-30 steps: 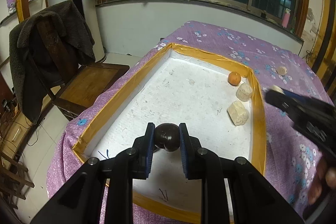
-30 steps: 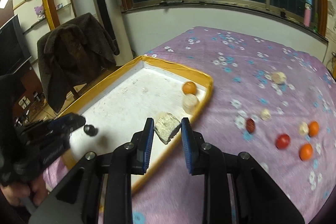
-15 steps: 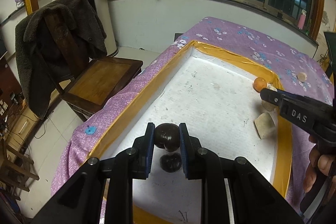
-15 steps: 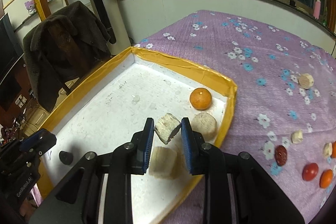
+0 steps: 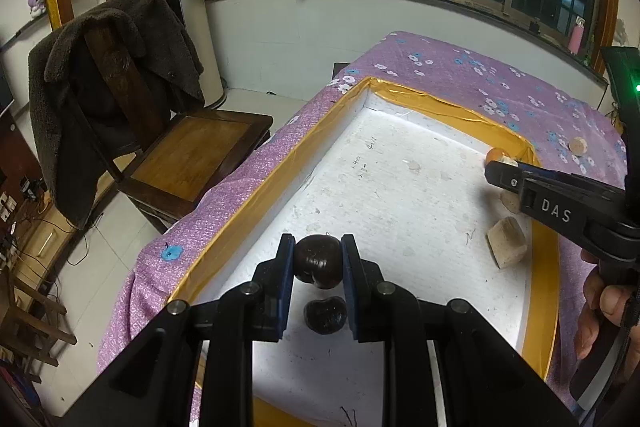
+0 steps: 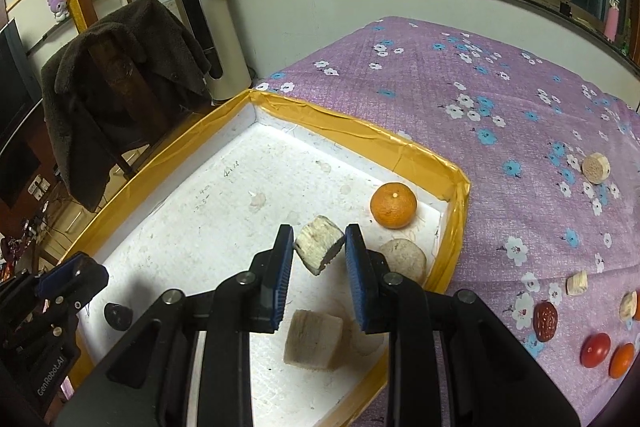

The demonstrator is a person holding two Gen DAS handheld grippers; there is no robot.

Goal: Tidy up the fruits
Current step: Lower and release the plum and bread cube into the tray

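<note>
Left gripper (image 5: 318,267) clamps a dark fruit (image 5: 318,260) above the tray (image 5: 408,99); right gripper (image 6: 319,257) clamps a pale chunk (image 6: 319,243) between its pads.

A table under a purple flowered cloth (image 6: 500,75) carries a shallow white tray with a yellow taped rim (image 6: 352,129) at its left end. Loose on the cloth to the right lie a pale round slice (image 6: 595,168), two small pale chunks (image 6: 576,282), a dark red date (image 6: 545,320), a red fruit (image 6: 595,349) and a small orange one (image 6: 621,359).
</note>
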